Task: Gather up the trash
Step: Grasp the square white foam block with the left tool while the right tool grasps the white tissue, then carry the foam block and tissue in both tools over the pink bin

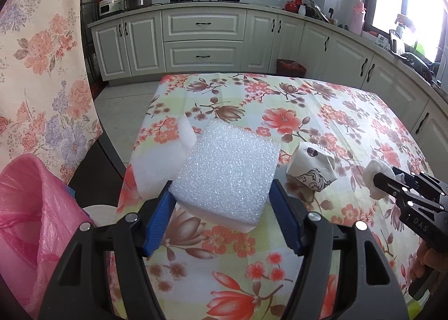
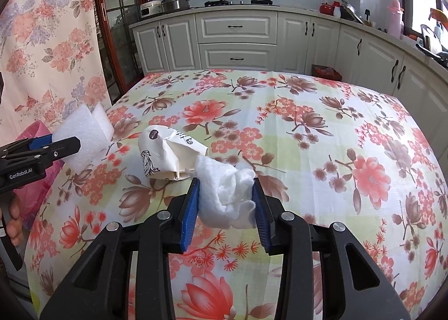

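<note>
Foam block [image 1: 224,171] was clamped in my left tool [image 1: 221,208], blue pads pressing its two side faces, jaws fairly wide because the block is wide. Its flat face pointed away from me, long side running across the jaws. It looked lifted off the surface [image 1: 322,113], near corner hanging above the cloth. A second foam piece [image 1: 165,157] lay just behind it, toward the pink bag; I couldn't tell if the two touched.

Key relation: the pink bag [image 1: 30,208] sat off the surface's edge, to the block's left and lower. So the drop was a short sideways swing for the left hand; the right hand was well further from the bag, with the whole block between.

Right tool [image 2: 226,197] was closed narrow on a white tissue wad [image 2: 226,191], squeezed between the pads, held just above the cloth. The crumpled paper cup [image 2: 168,152] lay on its side between the wad and the block, long axis roughly across the surface, still uncollected.

Both tools pitched steeply down toward the surface. My guess: left dumps first, right follows over the same path, cup last.
</note>
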{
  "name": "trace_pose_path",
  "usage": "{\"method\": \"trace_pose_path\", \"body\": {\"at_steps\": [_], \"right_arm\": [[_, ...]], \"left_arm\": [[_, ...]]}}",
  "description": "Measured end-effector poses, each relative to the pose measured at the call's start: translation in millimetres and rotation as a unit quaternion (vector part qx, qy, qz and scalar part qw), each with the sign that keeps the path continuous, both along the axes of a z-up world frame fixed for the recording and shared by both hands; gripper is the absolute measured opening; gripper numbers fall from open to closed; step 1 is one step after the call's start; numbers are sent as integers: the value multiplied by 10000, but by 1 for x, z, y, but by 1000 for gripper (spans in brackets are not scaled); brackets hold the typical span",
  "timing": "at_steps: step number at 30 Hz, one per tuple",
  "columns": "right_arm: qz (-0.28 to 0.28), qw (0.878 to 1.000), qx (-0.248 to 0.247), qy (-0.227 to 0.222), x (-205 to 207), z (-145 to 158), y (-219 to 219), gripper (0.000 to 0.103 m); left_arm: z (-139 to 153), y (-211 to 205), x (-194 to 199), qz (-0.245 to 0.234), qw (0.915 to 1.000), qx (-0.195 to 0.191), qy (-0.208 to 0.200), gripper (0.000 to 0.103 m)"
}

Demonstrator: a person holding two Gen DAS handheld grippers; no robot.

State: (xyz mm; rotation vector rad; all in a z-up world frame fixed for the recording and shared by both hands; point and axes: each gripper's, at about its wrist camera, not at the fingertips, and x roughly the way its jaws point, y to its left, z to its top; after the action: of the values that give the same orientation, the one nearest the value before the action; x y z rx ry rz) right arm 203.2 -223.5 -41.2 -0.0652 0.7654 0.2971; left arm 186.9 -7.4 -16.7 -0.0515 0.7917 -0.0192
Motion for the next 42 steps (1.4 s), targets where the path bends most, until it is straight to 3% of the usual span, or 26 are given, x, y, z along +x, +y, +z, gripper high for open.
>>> {"method": "trace_pose_path", "body": {"at_steps": [19, 42], "right_arm": [[168, 9994, 36, -315, -10, 31, 22, 36], [480, 9972, 20, -579, -15, 60, 63, 36]], "left_arm": [[34, 35, -34, 344, 9986, -60, -404, 66], [57, 130, -93, 1341, 9885, -17, -699, 66]]}}
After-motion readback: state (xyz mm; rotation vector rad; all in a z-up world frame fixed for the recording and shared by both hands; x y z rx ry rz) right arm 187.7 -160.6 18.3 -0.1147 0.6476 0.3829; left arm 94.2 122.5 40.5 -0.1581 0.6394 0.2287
